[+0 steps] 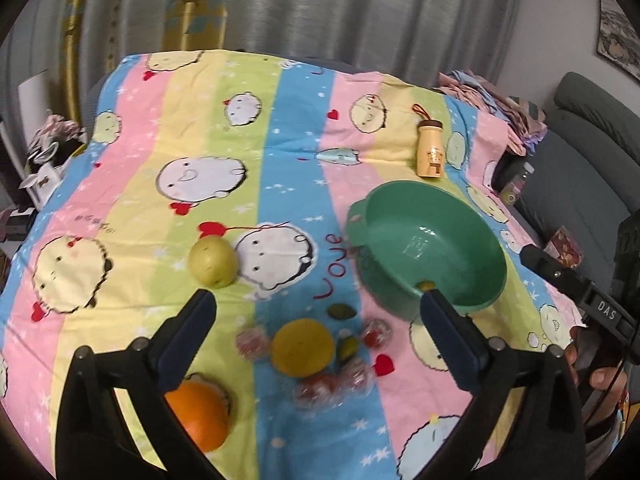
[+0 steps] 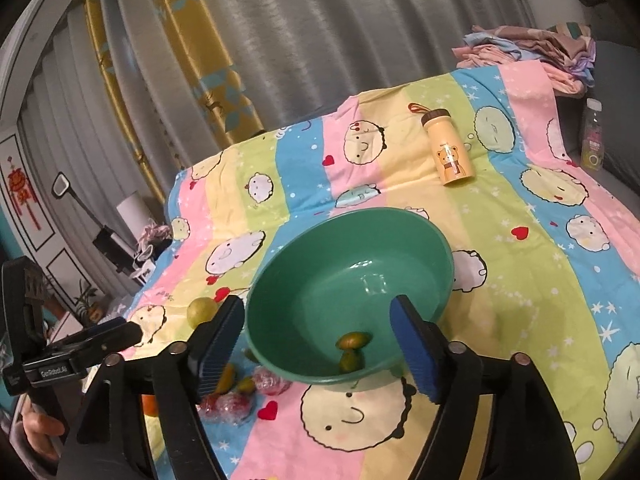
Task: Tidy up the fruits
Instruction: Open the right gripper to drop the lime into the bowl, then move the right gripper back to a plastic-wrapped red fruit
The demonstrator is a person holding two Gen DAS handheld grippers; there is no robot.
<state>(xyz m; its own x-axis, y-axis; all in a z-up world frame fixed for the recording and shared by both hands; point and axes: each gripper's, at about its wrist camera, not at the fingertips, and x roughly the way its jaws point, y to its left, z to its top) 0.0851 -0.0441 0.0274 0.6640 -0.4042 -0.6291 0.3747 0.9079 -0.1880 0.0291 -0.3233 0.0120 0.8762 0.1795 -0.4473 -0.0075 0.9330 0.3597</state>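
Note:
A green bowl point(image 2: 400, 224) stands on the striped cartoon sheet, with two small green fruits point(image 2: 354, 340) at its near side. My right gripper point(image 2: 318, 304) hangs open just above the bowl's near rim, holding nothing. In the left wrist view the bowl point(image 1: 424, 248) is at the right. My left gripper point(image 1: 318, 298) is wide open and empty above a cluster of fruit: a yellow round fruit point(image 1: 303, 347), small dark green fruits point(image 1: 341, 311) and red plastic-wrapped fruits point(image 1: 252, 343). An orange point(image 1: 198, 416) lies under its left finger. A pale green pear point(image 1: 212, 262) sits farther back.
A yellow bear-print bottle point(image 2: 450, 150) lies on the sheet behind the bowl. Folded clothes point(image 2: 528, 48) are stacked at the far right corner, a clear bottle point(image 2: 592, 136) beside them. A grey sofa point(image 1: 592, 140) borders the right side; curtains hang behind.

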